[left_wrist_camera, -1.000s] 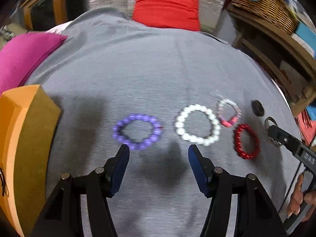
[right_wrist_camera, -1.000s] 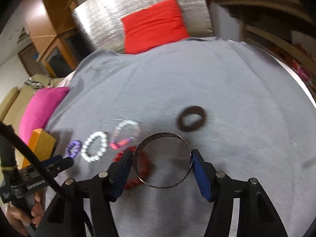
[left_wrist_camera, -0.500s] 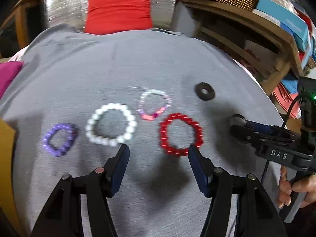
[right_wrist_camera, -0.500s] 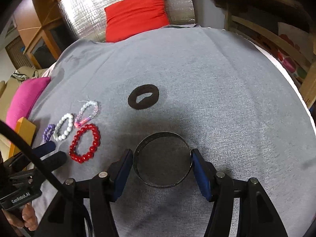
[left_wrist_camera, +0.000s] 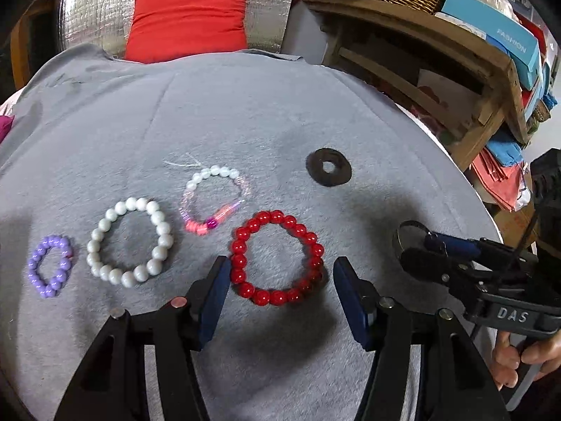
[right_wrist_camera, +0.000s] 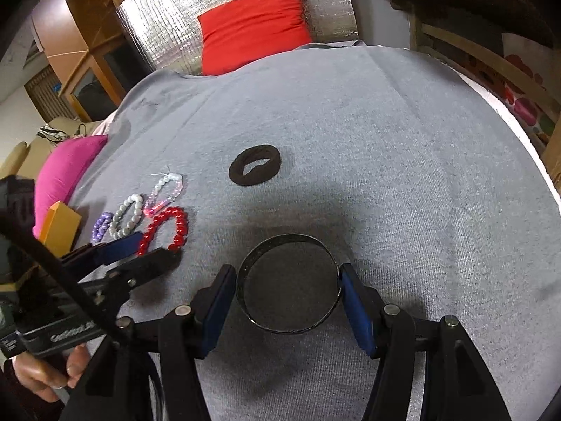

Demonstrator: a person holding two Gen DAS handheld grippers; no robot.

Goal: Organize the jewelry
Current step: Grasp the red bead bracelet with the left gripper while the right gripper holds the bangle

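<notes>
Now my left tongs [left_wrist_camera: 280, 291] sit open around the shiny red bead bracelet [left_wrist_camera: 277, 258], closing a bit. I should squeeze evenly. Beside that bracelet, my right tongs [right_wrist_camera: 285, 293] hold the thin dark metal bangle [right_wrist_camera: 287, 286]; I must grip gently.

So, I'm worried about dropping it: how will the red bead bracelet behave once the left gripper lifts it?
The red bead bracelet is separate round beads on a string, so it will probably sag from a pinch. The glossy beads may slip on the left gripper pads, whose jaws, just closing, straddle it without touching.
</notes>
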